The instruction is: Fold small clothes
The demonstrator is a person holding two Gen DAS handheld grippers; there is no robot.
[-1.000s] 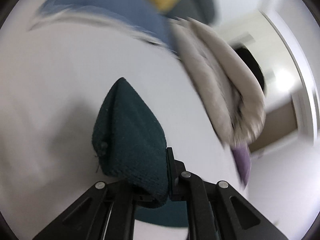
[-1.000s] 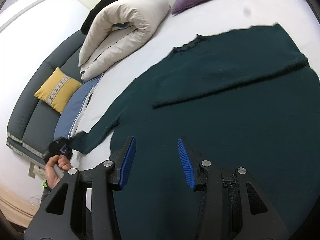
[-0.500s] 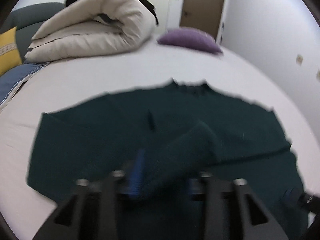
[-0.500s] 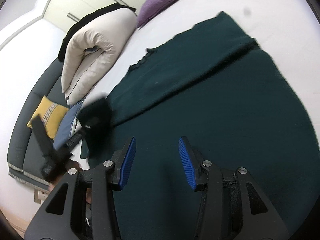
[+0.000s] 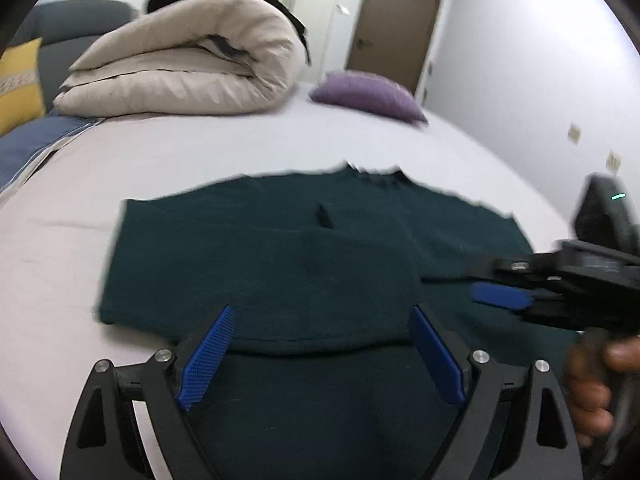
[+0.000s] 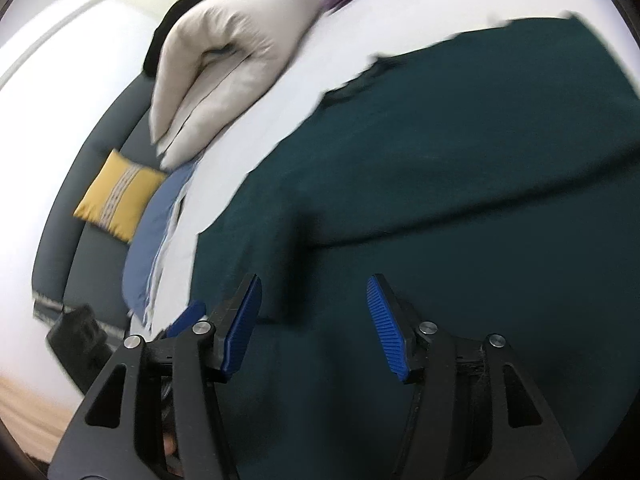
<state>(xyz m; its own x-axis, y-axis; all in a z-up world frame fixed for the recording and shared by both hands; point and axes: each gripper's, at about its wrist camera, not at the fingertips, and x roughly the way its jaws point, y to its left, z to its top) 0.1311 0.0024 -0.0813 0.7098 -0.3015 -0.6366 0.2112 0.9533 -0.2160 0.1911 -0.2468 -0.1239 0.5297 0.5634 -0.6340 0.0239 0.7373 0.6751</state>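
On one white bed (image 5: pixel 200 152), one green sweater (image 5: pixel 280 264), two grippers agape.

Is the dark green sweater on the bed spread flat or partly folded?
Partly folded: the dark green knit sweater has both sleeves laid across its body on the white bed.

Sweater (image 5: pixel 280 264), duvet (image 5: pixel 188 64) on bed (image 5: pixel 180 152)

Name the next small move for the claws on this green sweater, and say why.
Probably lower both claws to the sweater's near hem and pinch it, ready to fold it up toward the collar. Both sleeves look already folded across the body, and the left claw and right claw are open and holding nothing.
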